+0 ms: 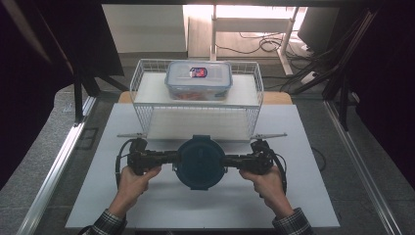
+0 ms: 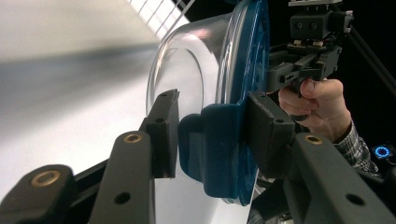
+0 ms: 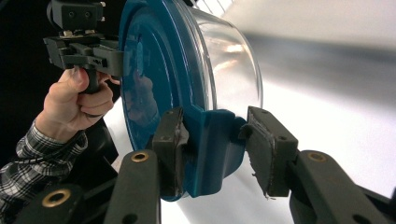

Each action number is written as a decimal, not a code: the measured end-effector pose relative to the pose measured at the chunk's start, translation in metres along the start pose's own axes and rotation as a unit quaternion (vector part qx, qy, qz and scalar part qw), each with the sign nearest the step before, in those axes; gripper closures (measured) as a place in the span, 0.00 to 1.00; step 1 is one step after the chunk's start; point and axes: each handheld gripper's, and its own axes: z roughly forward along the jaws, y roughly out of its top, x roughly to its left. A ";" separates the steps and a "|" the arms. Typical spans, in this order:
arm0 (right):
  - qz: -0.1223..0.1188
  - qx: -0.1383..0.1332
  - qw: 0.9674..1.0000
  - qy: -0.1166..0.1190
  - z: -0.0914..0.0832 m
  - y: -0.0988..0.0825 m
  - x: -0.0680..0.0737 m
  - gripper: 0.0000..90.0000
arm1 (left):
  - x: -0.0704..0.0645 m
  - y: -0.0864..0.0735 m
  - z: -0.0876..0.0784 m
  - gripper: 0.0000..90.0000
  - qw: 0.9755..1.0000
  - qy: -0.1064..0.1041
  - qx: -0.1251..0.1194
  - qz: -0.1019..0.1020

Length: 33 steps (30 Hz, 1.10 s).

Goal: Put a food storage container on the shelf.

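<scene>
Container (image 1: 200, 162), round with a blue lid, hangs over the white tabletop (image 1: 98, 196) in the high view, the left claw (image 1: 172, 157) at its nine o'clock and the right claw (image 1: 230, 159) at its three o'clock. A wire basket (image 1: 142, 93) stands at twelve o'clock. In the left gripper view, the left claw (image 2: 212, 128) is clenched on the lid's blue latch tab, clear bowl toward eleven o'clock. In the right gripper view, the right claw (image 3: 215, 140) grasps the opposite tab likewise, with the bowl toward one o'clock.
</scene>
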 end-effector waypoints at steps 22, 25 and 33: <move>-0.069 -0.057 0.996 -0.009 -0.042 0.105 0.041 0.64 | -0.043 0.112 -0.028 0.64 0.997 0.008 -0.034 0.061; -0.074 -0.064 0.995 -0.008 -0.046 0.119 0.044 0.64 | -0.047 0.129 -0.031 0.64 0.997 0.010 -0.035 0.066; -0.082 -0.088 0.993 -0.008 -0.056 0.159 0.054 0.64 | -0.055 0.173 -0.040 0.64 0.996 0.010 -0.047 0.081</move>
